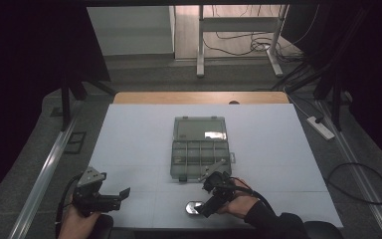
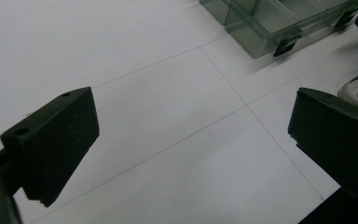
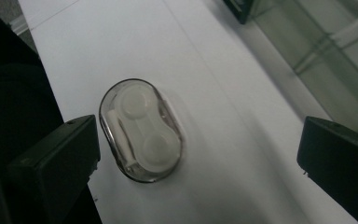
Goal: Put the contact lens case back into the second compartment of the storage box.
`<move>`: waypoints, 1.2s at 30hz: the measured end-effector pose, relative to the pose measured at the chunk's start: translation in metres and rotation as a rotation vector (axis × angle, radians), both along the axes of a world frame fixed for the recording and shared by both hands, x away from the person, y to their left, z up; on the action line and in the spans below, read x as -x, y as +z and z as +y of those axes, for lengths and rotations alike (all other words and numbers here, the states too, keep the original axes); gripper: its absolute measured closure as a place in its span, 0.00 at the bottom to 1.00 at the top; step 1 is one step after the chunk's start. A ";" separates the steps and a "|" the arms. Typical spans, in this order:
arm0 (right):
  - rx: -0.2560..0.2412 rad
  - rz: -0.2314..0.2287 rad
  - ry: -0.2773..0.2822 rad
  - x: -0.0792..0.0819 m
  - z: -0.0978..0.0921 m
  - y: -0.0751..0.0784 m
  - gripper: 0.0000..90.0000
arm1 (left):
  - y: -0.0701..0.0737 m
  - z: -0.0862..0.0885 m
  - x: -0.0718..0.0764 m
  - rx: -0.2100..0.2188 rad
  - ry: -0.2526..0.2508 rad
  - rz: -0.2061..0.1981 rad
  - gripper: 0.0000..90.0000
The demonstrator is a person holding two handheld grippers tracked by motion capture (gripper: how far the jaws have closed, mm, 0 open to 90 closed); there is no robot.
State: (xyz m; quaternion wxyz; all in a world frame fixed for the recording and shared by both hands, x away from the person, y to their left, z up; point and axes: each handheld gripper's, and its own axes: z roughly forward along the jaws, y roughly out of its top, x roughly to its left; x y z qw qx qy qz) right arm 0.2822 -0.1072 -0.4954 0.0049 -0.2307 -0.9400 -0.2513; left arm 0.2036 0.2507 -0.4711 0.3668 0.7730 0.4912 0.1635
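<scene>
My right gripper point(image 1: 199, 206): nearest to me, at the near edge of the desk, its jaws wide apart and gripping nothing. It hangs just above the lens case.
Lens case point(image 3: 141, 130): a small clear oval case with two round white cups inside. It lies flat on the desk close to the near edge, between my right jaws but nearer one of them, touching neither as far as I can tell. In the high view it sits at point(image 1: 194, 208), on my side of the organiser box.
My left gripper point(image 1: 110, 198): also near the desk's front edge, well to the left of the lens case, jaws wide apart with only bare desk between them.
Desk point(image 1: 129, 144): a pale sheet marked with faint grid lines.
Organiser box point(image 1: 200, 147): clear plastic, standing open, beyond the lens case toward the middle of the desk. Its divided tray is nearer the lens case and its lid lies flat on the far side.
</scene>
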 end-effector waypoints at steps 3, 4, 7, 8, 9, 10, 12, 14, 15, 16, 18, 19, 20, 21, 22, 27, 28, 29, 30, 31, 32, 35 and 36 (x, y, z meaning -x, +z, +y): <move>0.016 -0.001 0.019 0.002 0.006 -0.003 0.00 | 0.000 0.000 0.000 0.001 0.001 0.001 0.02; 0.021 0.000 0.026 0.003 0.008 -0.004 0.00 | 0.000 0.000 0.000 0.001 0.001 0.001 0.02; 0.035 0.001 0.045 0.005 0.014 -0.008 0.00 | 0.000 0.000 0.000 0.001 0.000 0.001 0.02; 0.042 0.004 0.057 0.006 0.016 -0.009 0.00 | 0.000 0.000 0.000 0.002 0.000 0.002 0.02; 0.053 0.006 0.070 0.007 0.018 -0.011 0.00 | 0.000 0.000 0.000 0.003 0.000 0.002 0.02; 0.061 0.005 0.076 0.008 0.019 -0.012 0.00 | 0.000 0.000 0.000 0.003 0.000 0.002 0.02; 0.076 0.008 0.087 0.009 0.023 -0.014 0.00 | 0.000 0.000 0.000 0.005 0.000 0.002 0.02; 0.100 0.000 0.100 0.011 0.026 -0.018 0.00 | 0.000 0.001 0.000 0.006 0.001 0.001 0.02; 0.100 0.000 0.100 0.011 0.026 -0.018 0.00 | 0.000 0.001 0.000 0.006 0.001 0.001 0.02; 0.114 -0.020 0.111 0.012 0.028 -0.021 0.00 | 0.000 0.001 0.000 0.006 0.001 0.001 0.02; 0.121 -0.026 0.111 0.013 0.028 -0.021 0.00 | 0.000 0.001 0.000 0.006 0.001 0.001 0.02; 0.134 -0.042 0.123 0.013 0.028 -0.023 0.01 | 0.000 0.001 0.000 0.005 0.001 0.001 0.02; 0.134 -0.050 0.125 0.014 0.029 -0.023 0.01 | 0.000 0.001 0.000 0.005 0.001 0.001 0.02; 0.144 -0.070 0.138 0.015 0.029 -0.023 0.03 | 0.000 0.001 0.000 0.006 0.001 0.001 0.02; 0.146 -0.084 0.139 0.016 0.028 -0.023 0.05 | 0.000 0.001 0.000 0.006 0.001 0.001 0.02; 0.116 -0.099 0.175 0.018 0.026 -0.019 0.29 | 0.000 0.001 0.000 0.006 0.001 0.002 0.02; 0.116 -0.099 0.175 0.018 0.026 -0.019 0.29 | 0.000 0.001 0.000 0.006 0.002 0.002 0.02; 0.110 -0.101 0.188 0.019 0.025 -0.018 0.36 | 0.000 0.001 0.000 0.006 0.002 0.002 0.02; 0.099 -0.098 0.202 0.020 0.025 -0.016 0.50 | 0.000 0.001 0.000 0.006 0.002 0.002 0.02; 0.098 -0.098 0.206 0.019 0.025 -0.015 0.54 | 0.000 0.000 0.000 0.005 0.001 0.002 0.02; 0.099 -0.088 0.201 0.018 0.024 -0.014 0.54 | 0.000 0.000 0.000 0.005 0.001 0.002 0.02; 0.108 -0.078 0.202 0.017 0.026 -0.014 0.55 | 0.000 0.000 0.000 0.004 0.000 0.002 0.02; 0.109 -0.083 0.204 0.017 0.026 -0.014 0.55 | 0.000 0.001 0.000 0.006 0.000 0.002 0.02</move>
